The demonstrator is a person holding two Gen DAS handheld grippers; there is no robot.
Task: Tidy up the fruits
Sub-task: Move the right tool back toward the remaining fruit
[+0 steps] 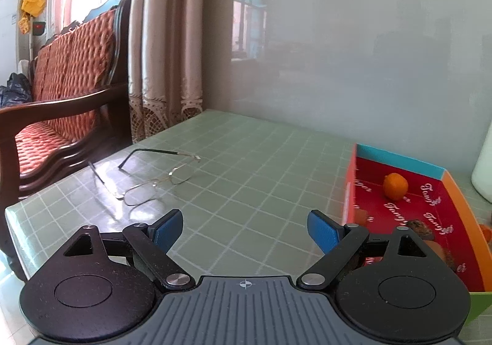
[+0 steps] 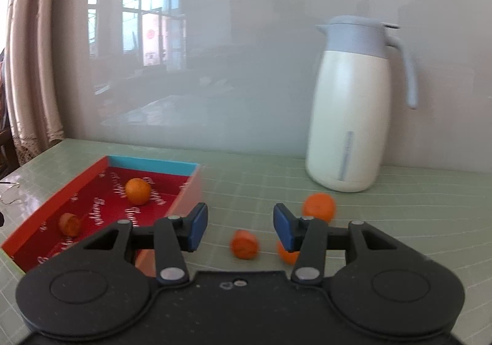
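A shallow red box with a blue far wall lies on the green gridded table. In it sit one bright orange and a darker, dull one. Three more oranges lie on the table right of the box: one farther off, one seen between the fingers, and one half hidden behind the right finger. My right gripper hovers above them, open, its pads touching nothing. My left gripper stands open and empty, left of the box with its orange.
A pair of wire-rimmed glasses lies unfolded on the table ahead-left of the left gripper. A tall white jug with a grey lid stands against the glossy back wall. A wooden bench with red cushions and curtains flank the table's left edge.
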